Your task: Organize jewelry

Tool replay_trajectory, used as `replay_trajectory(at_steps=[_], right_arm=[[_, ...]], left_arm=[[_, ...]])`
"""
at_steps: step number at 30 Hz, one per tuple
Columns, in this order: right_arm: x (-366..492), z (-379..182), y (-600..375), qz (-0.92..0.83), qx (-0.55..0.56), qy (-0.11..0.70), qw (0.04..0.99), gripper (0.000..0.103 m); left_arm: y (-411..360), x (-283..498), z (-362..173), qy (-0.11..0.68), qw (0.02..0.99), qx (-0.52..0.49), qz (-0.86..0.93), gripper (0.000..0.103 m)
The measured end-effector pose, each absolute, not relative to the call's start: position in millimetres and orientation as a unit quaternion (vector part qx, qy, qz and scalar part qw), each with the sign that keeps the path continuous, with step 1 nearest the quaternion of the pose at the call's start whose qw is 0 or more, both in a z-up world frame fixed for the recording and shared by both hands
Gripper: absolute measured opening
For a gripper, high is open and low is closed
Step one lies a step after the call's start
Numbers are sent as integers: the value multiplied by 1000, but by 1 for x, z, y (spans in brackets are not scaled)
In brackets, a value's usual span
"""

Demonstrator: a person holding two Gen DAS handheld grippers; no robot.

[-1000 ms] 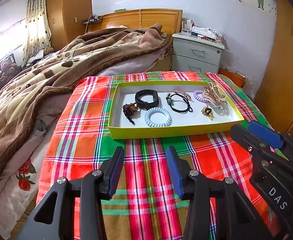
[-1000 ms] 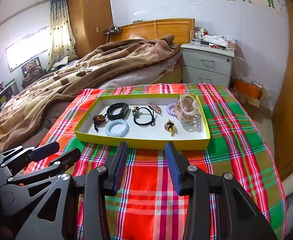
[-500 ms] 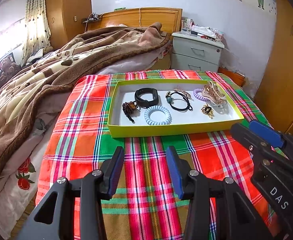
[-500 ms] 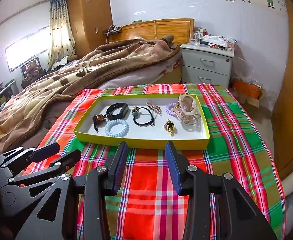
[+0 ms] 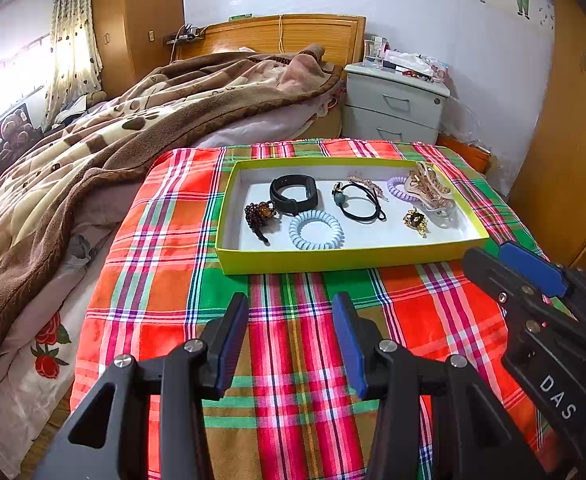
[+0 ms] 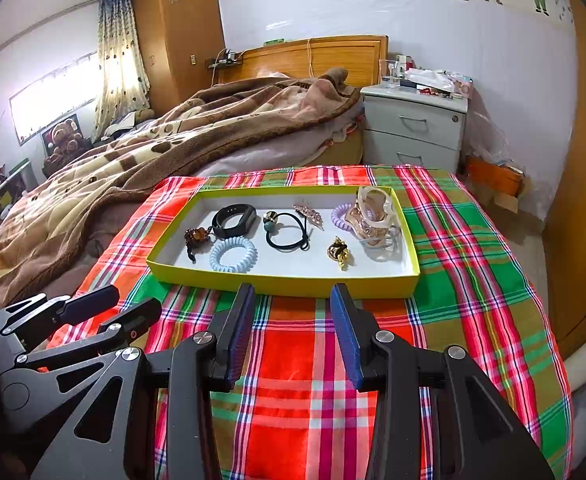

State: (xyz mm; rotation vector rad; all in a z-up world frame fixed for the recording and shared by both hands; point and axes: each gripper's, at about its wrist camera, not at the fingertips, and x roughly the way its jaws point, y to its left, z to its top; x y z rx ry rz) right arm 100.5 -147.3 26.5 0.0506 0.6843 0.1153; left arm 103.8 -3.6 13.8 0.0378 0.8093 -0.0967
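jewelry tray (image 5: 345,258) on plaid cloth (image 5: 165,280); blanket (image 5: 93,140) beside.

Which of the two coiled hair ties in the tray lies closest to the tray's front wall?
The pale blue coiled hair tie, lying by itself near the front. The lilac coiled hair tie sits farther back, beside the big hair claw.

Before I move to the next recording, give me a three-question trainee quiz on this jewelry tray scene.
1. True or false: the left tongs are gripping the pale blue coil hair tie.
2. Which item lies at the tray's left end? A) beaded brown piece B) large hair claw C) gold brooch
3. Fill in: the tray rests on a ____ cloth.

Key: 1 false, both tongs are open and empty, short of the tray; 2 A; 3 plaid.
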Motion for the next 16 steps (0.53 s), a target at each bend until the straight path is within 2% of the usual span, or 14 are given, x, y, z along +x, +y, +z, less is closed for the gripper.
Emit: replay_trajectory(at_steps=[16], right_arm=[[101, 27, -147, 56, 24, 335, 940, 40]], left_arm=[[0, 106, 14, 396, 917, 8, -40, 46]])
